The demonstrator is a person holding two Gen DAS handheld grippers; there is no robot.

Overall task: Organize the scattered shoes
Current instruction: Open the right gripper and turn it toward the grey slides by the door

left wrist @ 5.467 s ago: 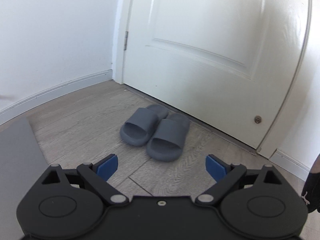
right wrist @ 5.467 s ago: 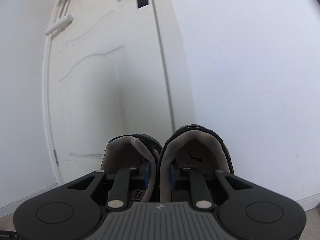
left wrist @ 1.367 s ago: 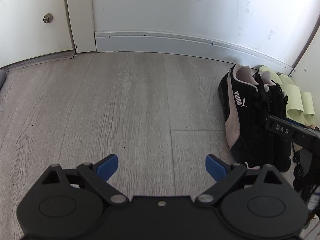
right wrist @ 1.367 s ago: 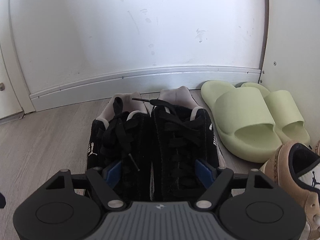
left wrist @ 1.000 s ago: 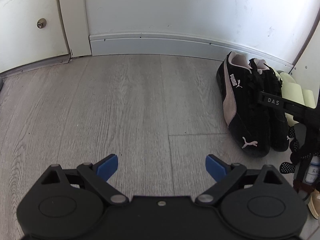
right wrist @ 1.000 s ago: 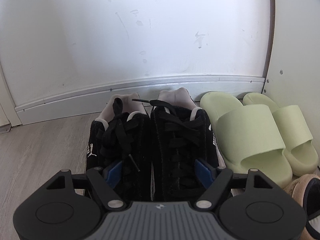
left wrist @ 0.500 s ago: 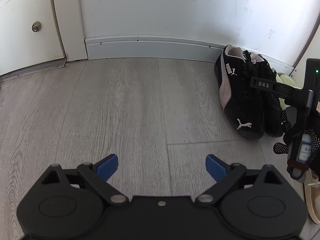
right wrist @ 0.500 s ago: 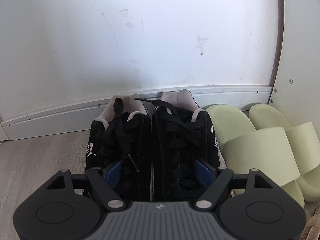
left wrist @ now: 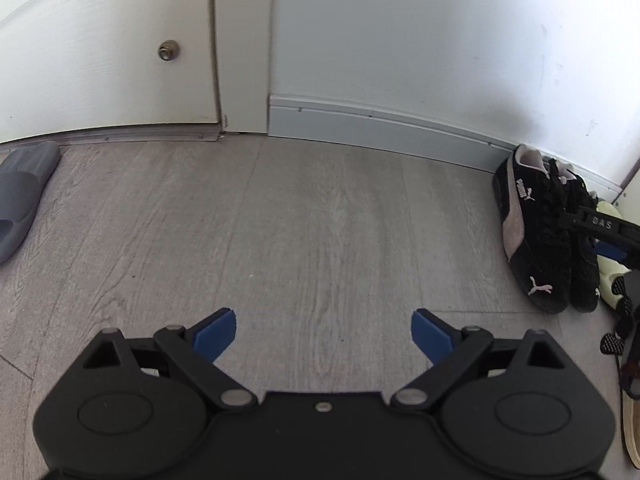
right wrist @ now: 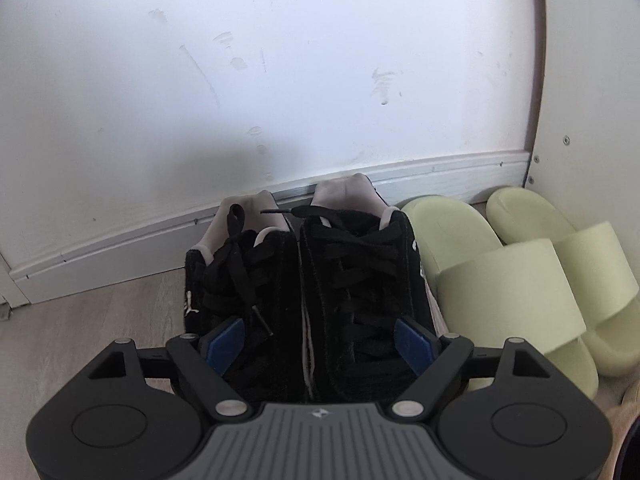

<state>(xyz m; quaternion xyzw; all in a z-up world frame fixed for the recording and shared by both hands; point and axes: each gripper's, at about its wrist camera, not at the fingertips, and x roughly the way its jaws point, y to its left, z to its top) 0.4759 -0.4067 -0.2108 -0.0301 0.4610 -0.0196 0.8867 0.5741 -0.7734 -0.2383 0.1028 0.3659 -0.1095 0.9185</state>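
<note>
While our right gripper (right wrist: 320, 340) hangs over the black suede lace-up sneakers (right wrist: 308, 292), its fingers spread apart and clamping nothing, the pair sits heels to the white baseboard (right wrist: 120, 248), just beside the pale green foam slides (right wrist: 520, 272). We should withdraw straight back, clear of the laces. Our left gripper (left wrist: 322, 334) gapes, empty, above grey wood-plank floor (left wrist: 320, 220).

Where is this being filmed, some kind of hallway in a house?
Most likely a home entryway. A white door meets a grey wood-look floor, and shoes line the baseboard: black sneakers beside pale green slides, with a grey slide near the door.
</note>
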